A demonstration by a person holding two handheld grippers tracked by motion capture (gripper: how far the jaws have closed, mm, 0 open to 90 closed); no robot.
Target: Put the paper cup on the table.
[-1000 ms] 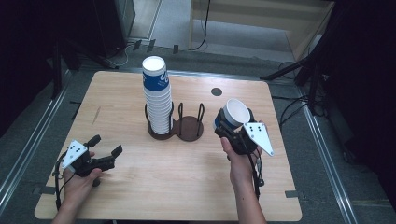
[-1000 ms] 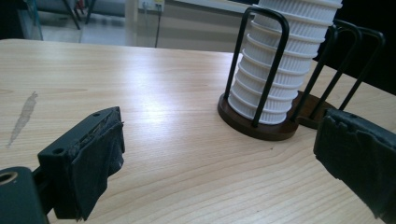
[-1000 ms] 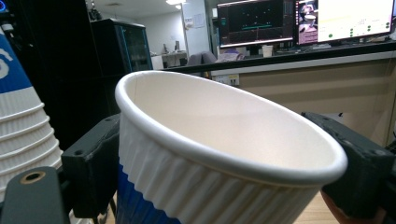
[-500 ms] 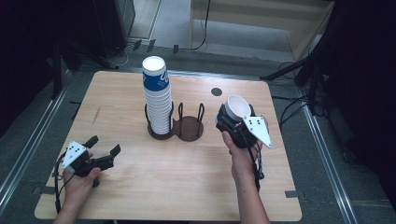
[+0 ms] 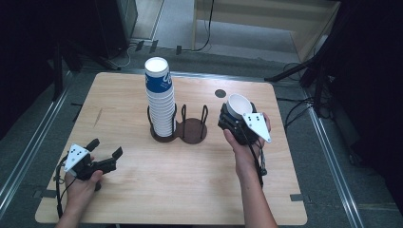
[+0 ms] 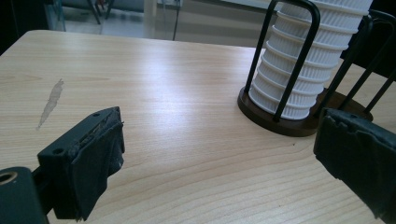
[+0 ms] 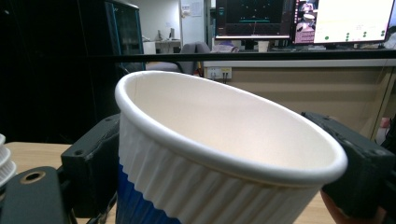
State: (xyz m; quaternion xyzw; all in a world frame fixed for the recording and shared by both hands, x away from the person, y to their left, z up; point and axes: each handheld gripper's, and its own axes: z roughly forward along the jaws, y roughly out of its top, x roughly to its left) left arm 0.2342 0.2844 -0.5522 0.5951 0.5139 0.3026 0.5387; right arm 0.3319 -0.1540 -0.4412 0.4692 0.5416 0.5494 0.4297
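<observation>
— Right of centre in the high view, what did the right gripper (image 5: 236, 118) have?
— It pinched a single white-and-blue ribbed paper cup (image 5: 237, 105), mouth up, held above the pale wooden table (image 5: 190, 190), to the right of the dark brown two-slot wire cup holder (image 5: 179, 127). A tall stack of ribbed paper cups (image 5: 160, 102) stood in the holder's left slot.
— And the lower left of that frame?
— The left gripper (image 5: 103, 153) sat low over the table with jaws spread, nothing between them.
— What did the left gripper view show?
— Its jaws stood wide apart at the bottom corners, with the stack's base and holder at the upper right.
— And the right gripper view?
— The cup sat tilted at the frame's centre, both jaws pressed against its sides.
</observation>
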